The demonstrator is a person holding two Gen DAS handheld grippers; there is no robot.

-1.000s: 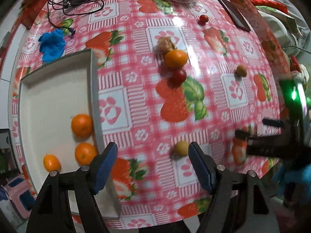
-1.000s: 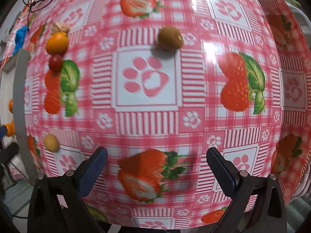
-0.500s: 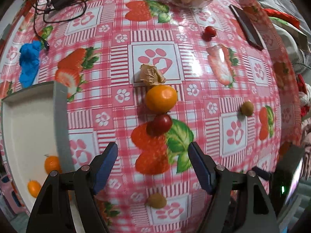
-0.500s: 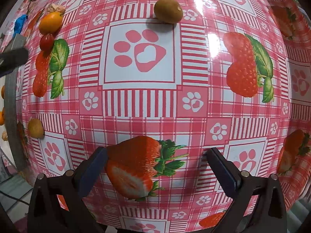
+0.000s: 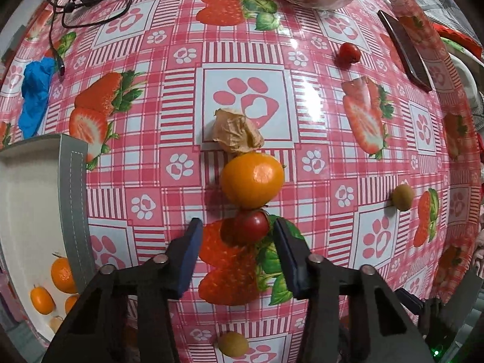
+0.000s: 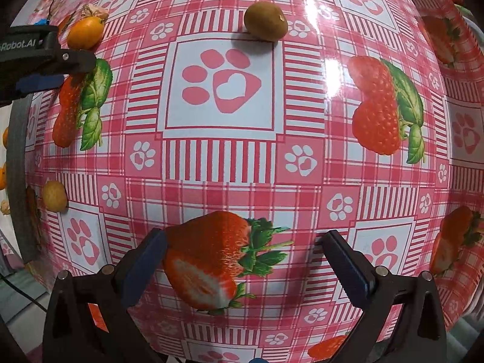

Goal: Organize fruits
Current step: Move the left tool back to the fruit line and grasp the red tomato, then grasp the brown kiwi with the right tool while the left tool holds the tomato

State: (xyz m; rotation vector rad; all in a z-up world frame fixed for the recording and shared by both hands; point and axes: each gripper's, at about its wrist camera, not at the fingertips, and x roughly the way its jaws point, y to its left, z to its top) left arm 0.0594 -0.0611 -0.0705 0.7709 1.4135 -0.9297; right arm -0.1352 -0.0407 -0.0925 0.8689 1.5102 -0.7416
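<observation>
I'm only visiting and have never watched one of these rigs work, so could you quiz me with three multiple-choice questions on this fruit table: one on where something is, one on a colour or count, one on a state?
1. Where is the small red fruit nearest the left tool?
A. in the tray
B. on the tablecloth between the tool's open fingers
C. in the glass bowl

2. What colour is the crumpled item beyond the tray?
A. blue
B. yellow
C. black

3. What is the right tool doing?
A. clamped on the kiwi
B. shut with nothing in it
C. open, holding nothing

Answers:
1 B: the fruit sits on the cloth just below the big orange fruit, with a blue pad on either side and not yet touching it.
2 A: it is bright blue.
3 C: its fingers stand wide apart over bare cloth, and the kiwi lies far ahead.
</observation>
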